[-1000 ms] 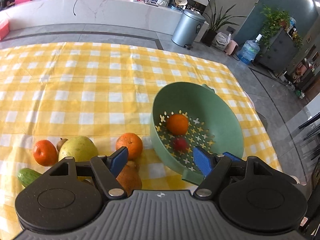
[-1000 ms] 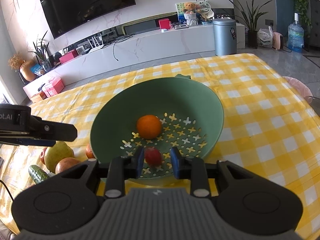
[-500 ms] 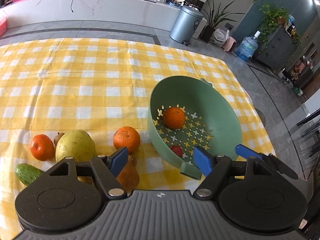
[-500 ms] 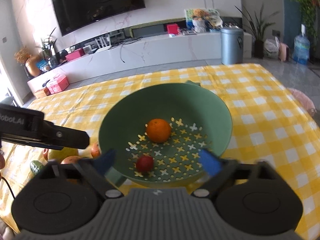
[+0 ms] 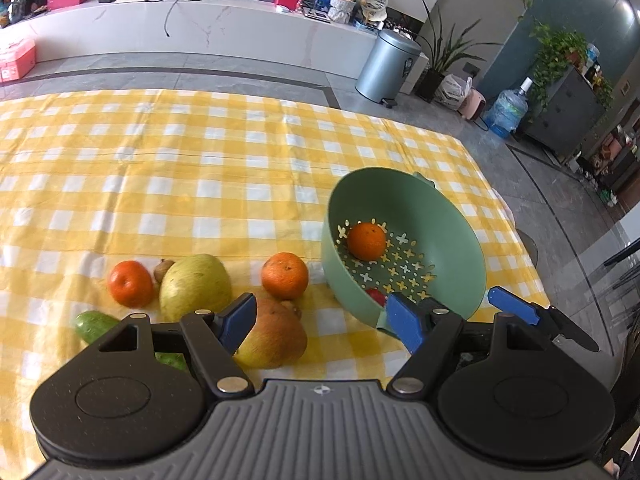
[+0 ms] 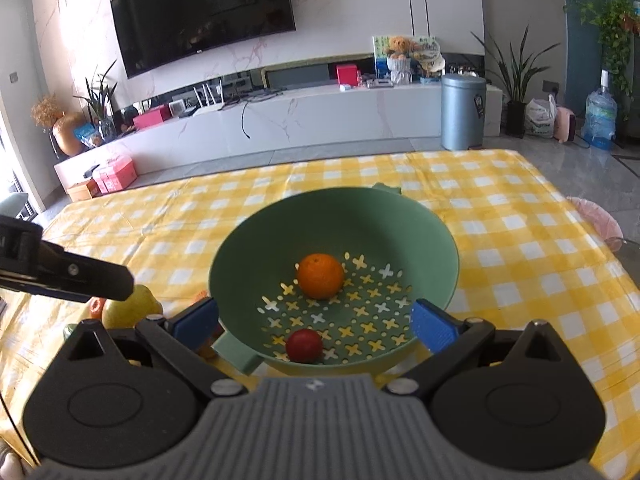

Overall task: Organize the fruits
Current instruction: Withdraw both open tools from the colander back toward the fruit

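Note:
A green colander bowl [image 6: 436,240] stands on the yellow checked cloth and holds an orange [image 6: 320,276] and a small red fruit [image 6: 304,345]. My right gripper [image 6: 316,320] is open and empty, raised above the bowl's near rim. In the left wrist view the bowl [image 5: 452,236] is at the right. My left gripper [image 5: 322,318] is open and empty above a brownish pear-like fruit [image 5: 276,336]. Near it lie an orange [image 5: 285,275], a yellow-green fruit [image 5: 195,286], a tangerine [image 5: 130,283] and a cucumber [image 5: 94,325].
A small brown fruit [image 5: 163,269] lies behind the yellow-green one. The table's right edge [image 5: 516,232] runs close by the bowl. The right gripper's finger [image 5: 516,309] shows right of the bowl. The left gripper's body [image 6: 60,276] juts in from the left.
My right gripper opened, let go of the small red fruit in the bowl and drew back upward. My left gripper pulled back a little from the fruits, still open.

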`<state>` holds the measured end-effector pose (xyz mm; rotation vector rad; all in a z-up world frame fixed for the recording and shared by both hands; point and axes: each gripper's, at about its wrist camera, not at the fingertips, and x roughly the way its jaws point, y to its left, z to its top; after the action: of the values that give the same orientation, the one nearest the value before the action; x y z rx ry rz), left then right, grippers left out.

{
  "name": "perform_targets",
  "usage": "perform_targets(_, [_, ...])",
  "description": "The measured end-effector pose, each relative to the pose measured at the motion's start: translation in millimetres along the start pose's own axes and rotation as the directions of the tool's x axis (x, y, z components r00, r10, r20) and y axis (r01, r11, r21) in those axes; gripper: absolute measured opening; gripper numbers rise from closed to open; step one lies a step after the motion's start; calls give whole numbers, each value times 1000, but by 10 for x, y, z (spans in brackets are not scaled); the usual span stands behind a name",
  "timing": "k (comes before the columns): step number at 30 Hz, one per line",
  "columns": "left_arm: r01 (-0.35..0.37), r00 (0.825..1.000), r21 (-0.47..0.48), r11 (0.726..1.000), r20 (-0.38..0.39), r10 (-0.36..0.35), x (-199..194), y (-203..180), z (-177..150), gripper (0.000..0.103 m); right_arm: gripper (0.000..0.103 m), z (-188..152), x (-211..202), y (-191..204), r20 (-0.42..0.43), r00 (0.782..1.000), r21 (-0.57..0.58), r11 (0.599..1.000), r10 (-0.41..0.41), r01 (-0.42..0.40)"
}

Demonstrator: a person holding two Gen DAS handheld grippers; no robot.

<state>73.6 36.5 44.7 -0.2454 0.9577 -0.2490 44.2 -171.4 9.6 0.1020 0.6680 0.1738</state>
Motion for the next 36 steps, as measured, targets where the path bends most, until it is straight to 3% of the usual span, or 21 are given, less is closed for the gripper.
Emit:
perform_targets(3, [3,1000,-21,1000,-5,-3,-79,63,-46,87,99,2,-83,54,14,1000,-2,1000,15,-15])
perform_targets(14, [-96,995,-94,991,3,97,-414,353,-254,87,99,-37,-352,408,46,987,-52,987,155,-153])
perform_targets(16, [-121,992,-97,988,10,123,-455,410,-289,87,98,-60,-382,485,40,981,-76,979,191,-187])
perform_targets(18, [-167,985,-93,981,14,169,-476,460,-325,87,89,-84,-378,557,14,968,-99,964,251,-249])
perform_targets(21, [-208,977,-76,975,23,210,-494,530,-384,87,87,-123,-360,687,-24,952,-128,944,305,-305])
perform_targets(25, [-216,975,-101,971,19,219,-471,649,-414,87,83,-178,-301,870,-68,951,-165,937,300,-308])
perform_targets(29, [-190,981,-85,978,10,191,-381,714,-417,87,81,-180,-151,984,-83,968,-156,956,239,-249])
perform_targets(36, [-174,985,-99,980,-23,172,-143,858,-476,87,74,-212,214,1137,-146,972,-179,961,184,-209])
